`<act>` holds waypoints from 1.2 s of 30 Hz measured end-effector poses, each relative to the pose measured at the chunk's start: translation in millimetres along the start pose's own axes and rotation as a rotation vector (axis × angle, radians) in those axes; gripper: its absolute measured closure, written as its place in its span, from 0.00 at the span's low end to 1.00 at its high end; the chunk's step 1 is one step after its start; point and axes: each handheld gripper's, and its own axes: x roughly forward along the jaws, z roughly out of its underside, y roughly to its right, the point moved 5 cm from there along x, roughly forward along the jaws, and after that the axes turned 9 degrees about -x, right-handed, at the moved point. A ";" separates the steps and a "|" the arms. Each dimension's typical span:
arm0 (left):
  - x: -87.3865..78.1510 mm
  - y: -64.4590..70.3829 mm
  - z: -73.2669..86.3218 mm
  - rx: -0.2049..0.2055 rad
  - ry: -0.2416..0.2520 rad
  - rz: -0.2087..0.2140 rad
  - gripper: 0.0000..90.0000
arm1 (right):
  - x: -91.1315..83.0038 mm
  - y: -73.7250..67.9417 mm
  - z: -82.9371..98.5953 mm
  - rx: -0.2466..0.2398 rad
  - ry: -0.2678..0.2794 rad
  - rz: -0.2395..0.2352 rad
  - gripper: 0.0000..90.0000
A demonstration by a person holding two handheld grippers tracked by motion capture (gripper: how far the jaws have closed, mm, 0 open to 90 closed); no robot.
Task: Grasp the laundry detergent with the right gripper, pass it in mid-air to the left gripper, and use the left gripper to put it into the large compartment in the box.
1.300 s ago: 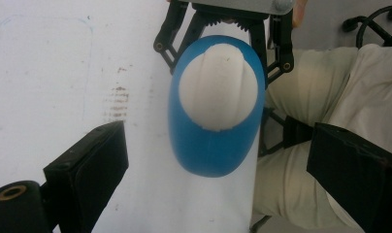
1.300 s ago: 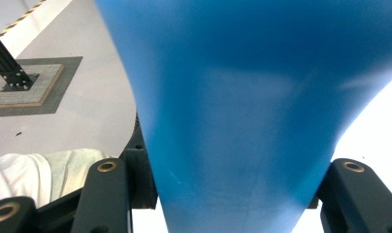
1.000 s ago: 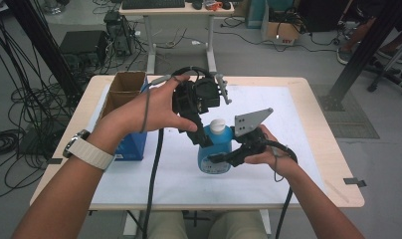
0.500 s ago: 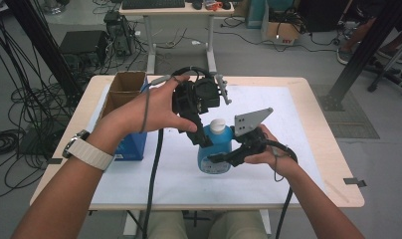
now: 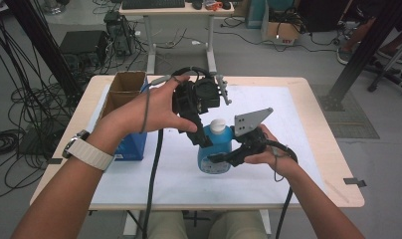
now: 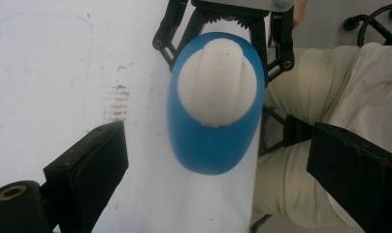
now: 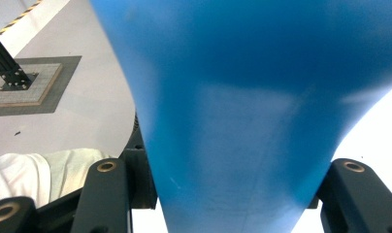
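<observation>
A blue bottle (image 5: 215,150) with a white cap (image 5: 218,125) stands upright on the white mat, near the table's middle. My right gripper (image 5: 223,158) comes in from the right and is shut on the bottle's body (image 7: 242,121), one jaw on each side. My left gripper (image 5: 208,133) hangs just above and to the left of the cap, pointing down. In the left gripper view its jaws stand wide open on either side of the cap (image 6: 217,82), touching nothing. The right gripper (image 6: 228,19) shows there too, clamped on the bottle (image 6: 211,145).
A brown open cardboard box (image 5: 124,87) and a blue box (image 5: 132,144) sit at the table's left. The white mat (image 5: 268,174) covers most of the wooden table (image 5: 333,164). The person's beige trousers (image 6: 310,92) lie below the near edge.
</observation>
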 end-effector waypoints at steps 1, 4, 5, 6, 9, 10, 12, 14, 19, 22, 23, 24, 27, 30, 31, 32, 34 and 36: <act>0.1 0.0 -0.1 0.001 0.003 0.000 0.09 | -0.2 0.4 -0.1 -0.002 0.002 0.002 0.48; 0.1 0.0 0.0 -0.001 0.002 0.002 0.09 | -0.3 0.6 0.2 -0.001 0.000 0.002 0.48; 0.1 -0.1 0.1 -0.002 0.002 0.000 0.09 | -0.4 0.6 0.3 -0.002 -0.001 0.002 0.48; 0.1 -0.1 0.1 -0.002 0.002 0.000 0.09 | -0.4 0.6 0.3 -0.002 -0.001 0.002 0.48; -0.1 -0.2 0.3 0.000 0.002 -0.001 0.09 | -0.5 0.7 0.3 -0.001 0.000 0.003 0.48; -0.3 0.2 0.4 0.001 0.002 0.001 0.09 | -0.5 0.6 0.2 -0.001 0.000 0.003 0.48; -0.5 0.3 0.4 0.001 0.000 0.001 0.09 | -0.6 0.3 0.2 0.000 -0.002 0.002 0.48; -0.7 0.4 0.5 0.000 0.000 0.000 0.09 | -0.3 0.3 0.1 -0.001 -0.002 0.003 0.48; -0.8 0.3 1.0 0.000 0.003 -0.001 0.09 | -0.2 0.2 -0.2 -0.001 0.000 0.003 0.48; -0.6 0.3 1.2 -0.001 0.003 -0.001 0.09 | -0.2 0.3 -0.3 -0.001 0.000 0.003 0.48; -0.6 0.2 1.2 -0.002 0.003 -0.001 0.09 | -0.2 0.3 -0.3 0.000 0.001 0.002 0.48; -0.6 0.1 1.2 -0.002 0.003 -0.001 0.09 | -0.3 0.5 -0.3 0.000 0.001 0.003 0.48; -0.5 -0.1 1.4 -0.001 0.002 -0.002 0.09 | -0.5 0.7 -0.1 0.002 0.001 0.003 0.48; -0.6 -0.4 1.6 -0.002 0.004 -0.002 0.09 | -0.7 0.7 0.1 0.003 -0.001 0.004 0.48; -0.7 -0.4 1.7 -0.002 0.004 -0.002 0.09 | -0.7 1.0 0.1 0.001 0.001 0.007 0.48; -0.7 -0.4 1.7 -0.002 0.004 -0.002 0.09 | -0.7 1.0 0.1 0.001 0.001 0.007 0.48; -0.8 -0.3 1.9 -0.003 0.003 -0.001 0.09 | -0.8 1.1 0.3 0.005 0.002 0.005 0.48; -0.9 -0.2 2.0 -0.003 0.003 -0.001 0.09 | -0.7 1.2 0.4 0.005 0.001 0.006 0.48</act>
